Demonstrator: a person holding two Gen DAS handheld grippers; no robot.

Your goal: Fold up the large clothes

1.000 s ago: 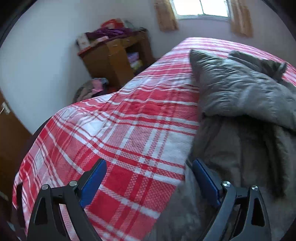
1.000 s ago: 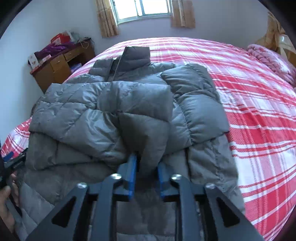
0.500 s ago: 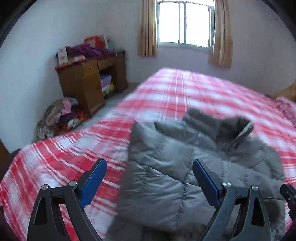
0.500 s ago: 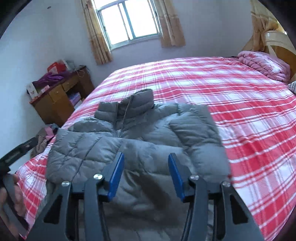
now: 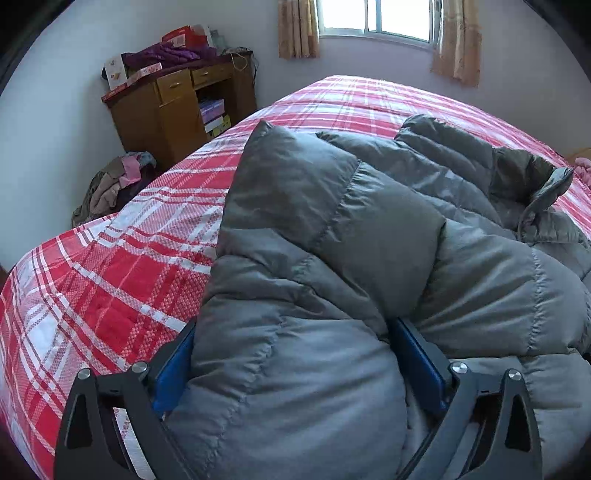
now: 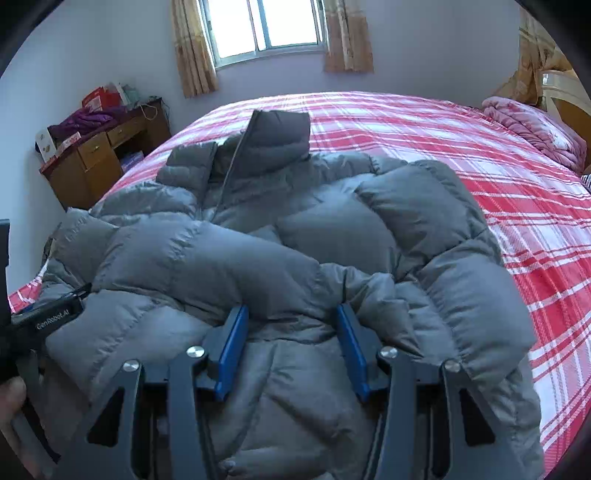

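A big bed [image 6: 424,122] with a red and white checked cover fills most of the room. Behind it is a window [image 6: 266,26] with tan curtains. A brown wooden desk [image 5: 173,107] stands by the wall on the left, with purple clothes and boxes piled on top. A heap of clothes [image 5: 114,184] lies on the floor next to the desk. A pink blanket [image 6: 535,129] sits at the far right of the bed.

A puffy gray jacket [image 6: 295,229] lies spread on the bed, collar pointing toward the window. Both sleeves are folded in across the front.

The left gripper [image 5: 295,365] is at the jacket's left side. Its blue fingers [image 5: 173,369] are wide apart, and a fat bulge of sleeve fills the space between them and touches both. The right gripper [image 6: 291,350] is low over the bottom middle of the jacket. It is partly spread, with jacket cloth lying between the fingers but not pinched.

In the left wrist view, the bulging sleeve hides the left finger tips. The bottom hem of the jacket is cut off in both views. Part of the left gripper's black body and a bit of a hand show at the left edge of the right wrist view.
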